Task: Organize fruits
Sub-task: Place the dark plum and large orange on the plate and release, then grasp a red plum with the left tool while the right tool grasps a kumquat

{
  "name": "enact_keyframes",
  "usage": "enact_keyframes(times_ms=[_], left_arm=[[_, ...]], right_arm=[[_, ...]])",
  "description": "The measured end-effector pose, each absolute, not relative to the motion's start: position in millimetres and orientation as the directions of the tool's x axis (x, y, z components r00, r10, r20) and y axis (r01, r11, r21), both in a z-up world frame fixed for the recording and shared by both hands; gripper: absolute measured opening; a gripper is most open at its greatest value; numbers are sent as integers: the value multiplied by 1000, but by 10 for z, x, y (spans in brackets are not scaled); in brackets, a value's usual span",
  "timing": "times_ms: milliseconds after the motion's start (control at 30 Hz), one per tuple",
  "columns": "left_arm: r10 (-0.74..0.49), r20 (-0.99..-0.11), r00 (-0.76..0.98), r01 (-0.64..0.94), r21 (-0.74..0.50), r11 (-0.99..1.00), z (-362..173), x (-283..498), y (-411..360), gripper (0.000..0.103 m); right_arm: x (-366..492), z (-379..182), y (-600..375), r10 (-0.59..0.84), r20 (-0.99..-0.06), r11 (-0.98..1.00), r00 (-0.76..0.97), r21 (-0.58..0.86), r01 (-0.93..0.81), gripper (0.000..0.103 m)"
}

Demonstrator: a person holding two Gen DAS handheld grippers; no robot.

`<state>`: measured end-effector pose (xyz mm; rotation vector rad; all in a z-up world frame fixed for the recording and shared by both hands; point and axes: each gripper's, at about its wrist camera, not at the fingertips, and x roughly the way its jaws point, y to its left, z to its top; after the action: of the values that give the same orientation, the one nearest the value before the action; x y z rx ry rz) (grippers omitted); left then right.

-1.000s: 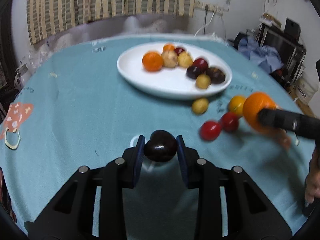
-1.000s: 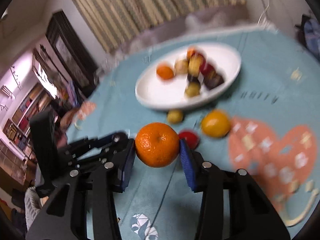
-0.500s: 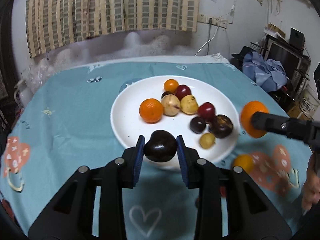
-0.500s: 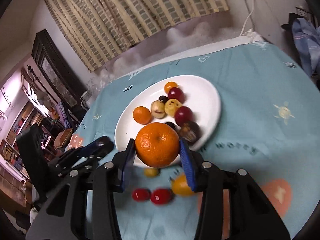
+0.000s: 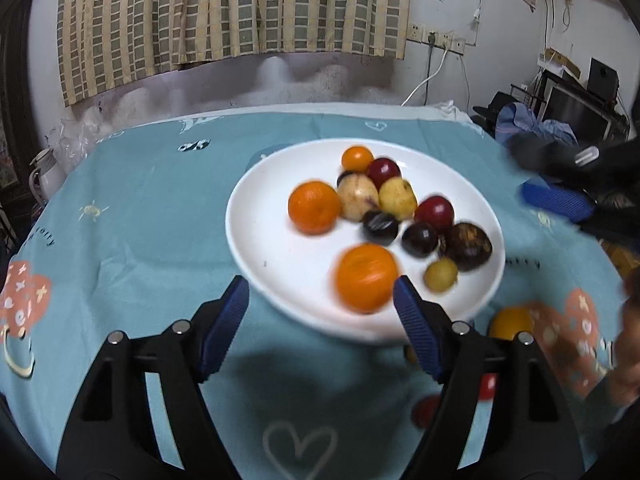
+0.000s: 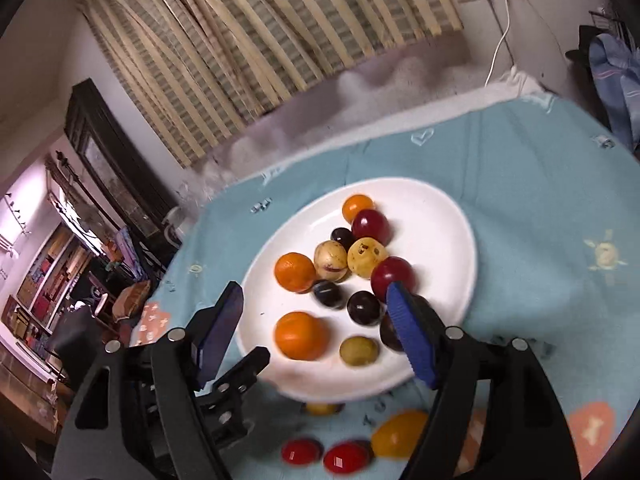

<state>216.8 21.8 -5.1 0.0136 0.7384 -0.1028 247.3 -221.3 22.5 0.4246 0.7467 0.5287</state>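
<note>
- White plate (image 5: 256, 240) sits on the teal tablecloth (image 5: 140, 208) and carries the fruit.
- Large orange (image 5: 366, 278) lies near the plate's front edge, blurred in the left wrist view; a second orange (image 5: 314, 207) lies behind it, toward the plate's left side.
- Dark plum (image 5: 380, 227) rests between the two oranges and the pale fruits, touching none of the fingers.
- Further fruit on the plate: two pale yellow pieces (image 5: 396, 199), two red plums (image 5: 434, 210), a small orange fruit (image 5: 357, 158) at the back, a dark plum (image 5: 419, 239), a brown round fruit (image 5: 470, 246) and a small yellow-green fruit (image 5: 440, 275).
- Off the plate, on the cloth just in front: two red fruits (image 6: 346, 456), one yellow-orange fruit (image 6: 400, 432) and a small yellow one (image 6: 320, 408) at the plate's rim.
- Left gripper (image 5: 320, 308) is spread wide and holds nothing, positioned at the plate's near edge.
- Right gripper (image 6: 314, 322) is likewise spread wide and empty, above the plate's near half.
- Striped curtain (image 5: 224, 12) hangs behind the table.
</note>
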Motion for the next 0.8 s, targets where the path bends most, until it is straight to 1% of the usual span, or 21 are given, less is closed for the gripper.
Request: enact_keyframes(times_ms=[67,133,167,200,267,433,567,800], left_arm=[[-98,-681,725,109,-27,994,-92,1994,190,76],[-108,-687,718,127,-22,992,-124,1805,120,79],[-107,-685,720,133,-15,991,-131,1732,87,81],[-102,-682,724,139,-1,990,-137,1650,44,84],[-91,-678,729,159,38,987,-150,1523,-85,86],[-36,-673,739,180,146,973,-240,1459,-295,86],[-55,-710,702,197,119,973,-320,1535,-269,86],[-87,-746,661,212,74,974,-379,1615,-237,85]], right_arm=[[2311,242,-2347,597,-524,781,607,551,-293,76],[2086,196,-2557,606,-510,765,611,584,-272,82],[2020,173,-2622,603,-505,762,618,593,-259,83],[1939,136,-2696,601,-499,758,624,603,-247,83],[1814,30,-2818,598,-500,752,626,622,-221,83],[1805,-91,-2913,621,-512,722,593,668,-180,83],[1797,-37,-2889,621,-511,727,595,658,-194,83],[1800,-89,-2841,615,-532,739,582,647,-188,83]])
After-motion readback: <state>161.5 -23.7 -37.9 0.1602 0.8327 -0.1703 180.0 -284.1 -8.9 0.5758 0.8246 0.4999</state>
